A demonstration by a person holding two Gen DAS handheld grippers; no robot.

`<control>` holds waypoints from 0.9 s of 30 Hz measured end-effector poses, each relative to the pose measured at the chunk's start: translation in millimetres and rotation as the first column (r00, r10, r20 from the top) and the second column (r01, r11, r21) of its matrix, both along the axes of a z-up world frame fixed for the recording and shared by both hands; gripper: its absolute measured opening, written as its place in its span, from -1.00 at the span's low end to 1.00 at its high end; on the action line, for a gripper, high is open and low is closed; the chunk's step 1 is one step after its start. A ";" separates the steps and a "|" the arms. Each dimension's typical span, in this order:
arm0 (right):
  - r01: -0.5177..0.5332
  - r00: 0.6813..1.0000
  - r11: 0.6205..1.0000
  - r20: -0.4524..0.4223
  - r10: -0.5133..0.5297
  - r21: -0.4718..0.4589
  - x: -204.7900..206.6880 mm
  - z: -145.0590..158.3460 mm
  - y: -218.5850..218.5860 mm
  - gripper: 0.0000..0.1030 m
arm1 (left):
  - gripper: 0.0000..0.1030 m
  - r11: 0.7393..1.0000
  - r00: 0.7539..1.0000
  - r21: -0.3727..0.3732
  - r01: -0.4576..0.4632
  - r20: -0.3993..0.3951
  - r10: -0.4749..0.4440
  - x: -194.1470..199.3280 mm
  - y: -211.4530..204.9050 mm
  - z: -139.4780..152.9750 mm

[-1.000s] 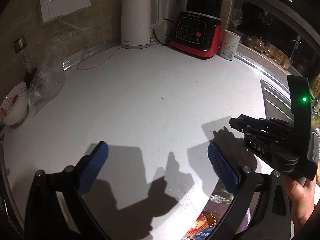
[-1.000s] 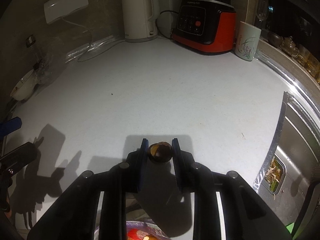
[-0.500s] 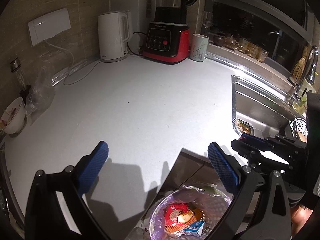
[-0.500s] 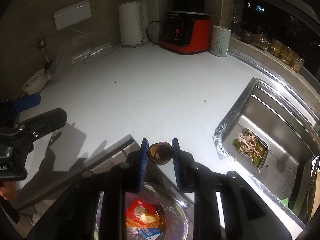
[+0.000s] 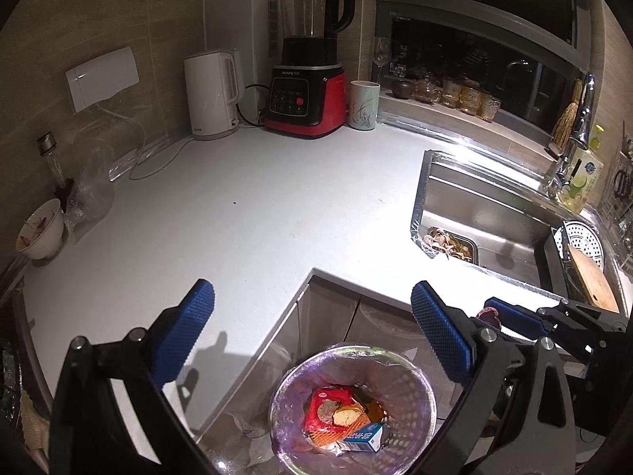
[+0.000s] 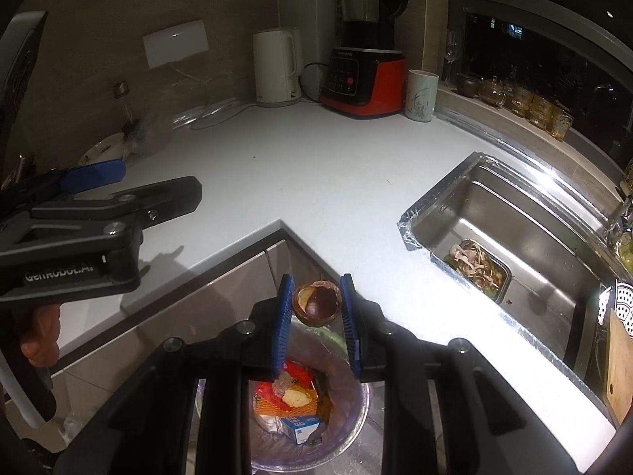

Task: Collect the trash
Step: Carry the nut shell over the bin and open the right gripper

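Note:
My right gripper (image 6: 316, 301) is shut on a brown chestnut shell (image 6: 316, 303) and holds it above the lined trash bin (image 6: 348, 415) on the floor by the counter's inner corner. The bin holds a red wrapper (image 6: 285, 392) and a small blue carton (image 6: 298, 425). In the left wrist view the bin (image 5: 411, 380) sits below, with the wrapper (image 5: 328, 415) and carton (image 5: 364, 439) inside. My left gripper (image 5: 312, 328) is open and empty over the counter edge, left of the right gripper (image 5: 514, 316).
White counter (image 5: 245, 213) carries a kettle (image 5: 209, 95), a red blender (image 5: 308, 79), a mug (image 5: 364, 105), a bowl (image 5: 39, 229) and a plastic bag (image 5: 91, 194). A steel sink (image 5: 486, 213) with food scraps (image 5: 447, 239) lies right. A cutting board (image 5: 591, 281) leans at the far right.
Both grippers have drawn back from the counter to over the bin. The right gripper still holds the shell. The sink and bin have come into view.

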State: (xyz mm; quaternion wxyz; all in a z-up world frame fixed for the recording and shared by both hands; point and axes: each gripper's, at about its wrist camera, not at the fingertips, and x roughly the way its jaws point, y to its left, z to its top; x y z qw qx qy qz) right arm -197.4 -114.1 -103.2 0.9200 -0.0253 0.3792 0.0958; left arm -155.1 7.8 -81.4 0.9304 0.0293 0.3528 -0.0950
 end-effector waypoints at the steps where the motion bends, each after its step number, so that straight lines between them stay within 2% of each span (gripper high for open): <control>1: -0.004 1.000 1.000 -0.001 0.004 0.000 -4.5 0.1 0.2 -0.53 | 0.85 1.000 1.000 -0.001 -0.001 0.001 0.001 -3.6 -0.2 0.4; 10: -0.021 1.000 1.000 0.011 0.021 -0.007 -27.4 3.2 3.4 -0.52 | 0.85 1.000 1.000 0.010 -0.005 0.010 0.005 -20.7 -4.0 2.7; 14: -0.027 0.999 1.000 -0.017 0.027 -0.008 -27.8 -7.9 6.0 -0.52 | 0.85 1.000 1.000 0.018 -0.015 0.009 0.015 -20.3 -1.4 1.7; 20: -0.038 0.988 0.999 -0.152 0.037 -0.003 -24.6 -67.2 13.4 -0.52 | 0.85 0.999 1.000 0.039 -0.028 0.002 0.028 -16.4 2.7 -3.0; 24: -0.048 0.964 0.999 -0.262 0.046 -0.003 -21.9 -118.7 20.4 -0.52 | 0.85 0.998 0.999 0.047 -0.031 -0.007 0.031 -13.9 5.8 -6.7; 27: -0.048 0.946 0.999 -0.321 0.049 0.011 -21.3 -146.5 23.8 -0.52 | 0.85 0.998 0.999 0.050 -0.037 -0.011 0.037 -11.7 8.6 -7.9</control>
